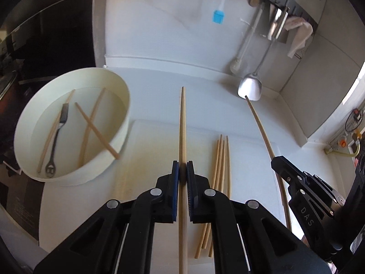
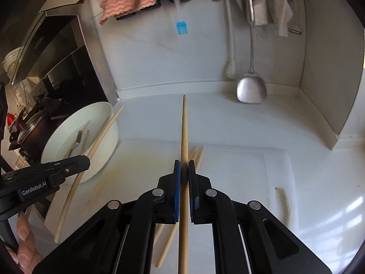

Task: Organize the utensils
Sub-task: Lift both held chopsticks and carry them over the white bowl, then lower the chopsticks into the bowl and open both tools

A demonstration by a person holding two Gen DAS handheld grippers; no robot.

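Both grippers are clamped down right now, each on its own chopstick. The left gripper has its blue pads squeezed onto a long pale wooden chopstick that runs straight out ahead between the fingers and back under the tool, lifted clear of the white cutting board. Off to its left sits a round cream tub with three loose wooden chopsticks and a dark metal fork lying inside. Just right of the left gripper's fingers, a small bundle of bare wooden chopsticks lies flat on the board. Further right is the right gripper, pinching a second wooden chopstick whose tip points up toward the steel spatula hanging on the wall. In the right wrist view that gripper is closed tight on its stick too, with the bundle peeking out underneath, and the left gripper sits off to its left by the tub.
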